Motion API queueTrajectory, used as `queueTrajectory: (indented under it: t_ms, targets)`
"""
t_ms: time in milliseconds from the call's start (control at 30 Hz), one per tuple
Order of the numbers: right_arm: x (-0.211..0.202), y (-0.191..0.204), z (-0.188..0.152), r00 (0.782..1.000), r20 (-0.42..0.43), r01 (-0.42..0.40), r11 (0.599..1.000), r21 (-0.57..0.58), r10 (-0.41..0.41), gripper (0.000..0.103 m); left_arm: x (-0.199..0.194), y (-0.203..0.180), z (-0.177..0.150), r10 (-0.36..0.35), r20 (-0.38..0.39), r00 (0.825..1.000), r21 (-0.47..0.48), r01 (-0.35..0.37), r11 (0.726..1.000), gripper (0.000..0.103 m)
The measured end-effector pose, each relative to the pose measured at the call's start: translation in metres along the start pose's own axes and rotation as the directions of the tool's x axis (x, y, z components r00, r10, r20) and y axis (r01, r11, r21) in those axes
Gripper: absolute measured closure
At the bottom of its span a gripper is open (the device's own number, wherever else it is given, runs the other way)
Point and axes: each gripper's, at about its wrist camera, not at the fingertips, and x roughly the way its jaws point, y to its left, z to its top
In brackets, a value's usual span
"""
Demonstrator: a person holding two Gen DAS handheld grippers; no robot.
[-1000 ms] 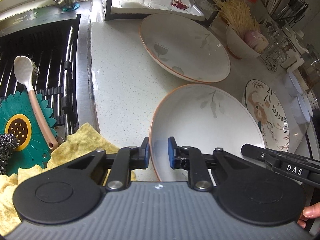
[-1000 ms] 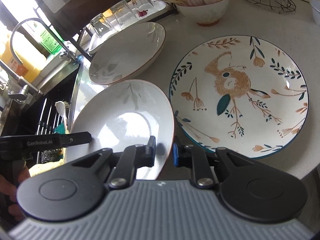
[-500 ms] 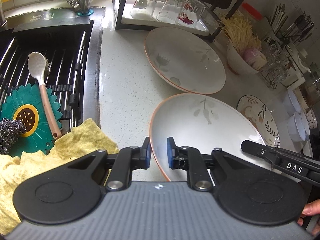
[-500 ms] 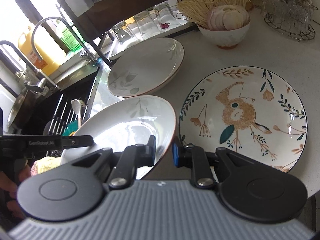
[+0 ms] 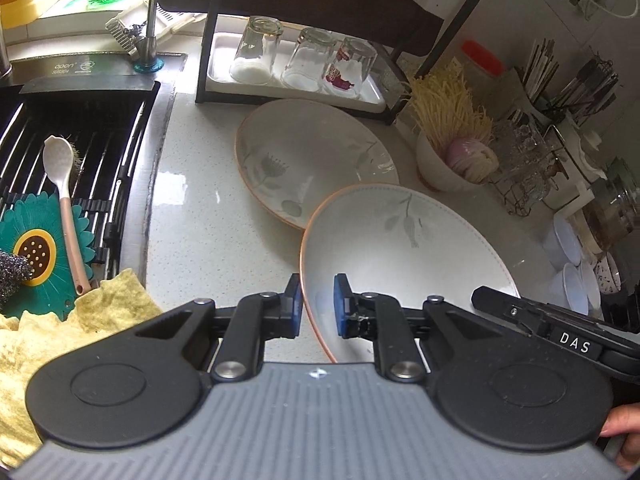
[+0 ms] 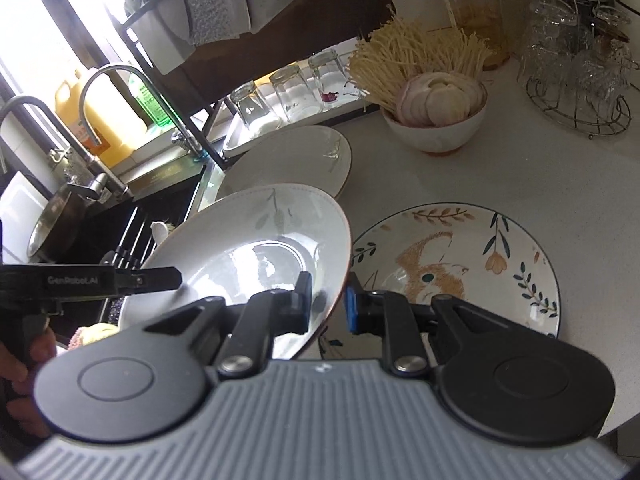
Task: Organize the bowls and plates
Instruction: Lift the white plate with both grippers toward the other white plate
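Both grippers, left (image 5: 316, 300) and right (image 6: 329, 304), pinch opposite rims of the leaf-print plate (image 5: 400, 240), its far edge overlapping its twin (image 5: 312, 156).

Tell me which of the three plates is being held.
The near white plate, pinched at opposite rims by the left tool and right tool. The far white plate and squirrel plate lie on the counter.

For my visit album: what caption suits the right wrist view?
Both grippers, right gripper and left gripper, clamp a white leaf-print bowl beside a floral plate.
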Motion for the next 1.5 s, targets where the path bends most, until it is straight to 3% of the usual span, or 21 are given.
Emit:
queueTrajectory:
  t_ms: [533,900,1200,1500]
  targets:
    - [-0.040,-0.061,0.017,0.996,0.071,0.049,0.997,0.056,-0.053,0.083,0.016,-0.084,0.005,-0.040,0.008,0.999,0.037,0.040,0.999,0.085]
    - [-0.025,-0.082,0.002,0.995,0.001,0.098,0.994,0.053,-0.098,0.083,0.057,-0.089,-0.005,-0.014,-0.091,0.996,0.019,0.016,1.000,0.085]
    - [-0.006,-0.088,-0.007,0.988,-0.019,0.151,0.988,0.017,-0.151,0.082,0.087,-0.097,-0.009,0.057,-0.153,0.987,0.055,-0.049,0.997,0.085]
    - [0.000,-0.098,-0.008,0.989,-0.017,0.149,0.989,0.021,-0.149,0.082,0.095,-0.109,-0.013,0.107,-0.168,0.980,0.085,-0.093,0.992,0.084]
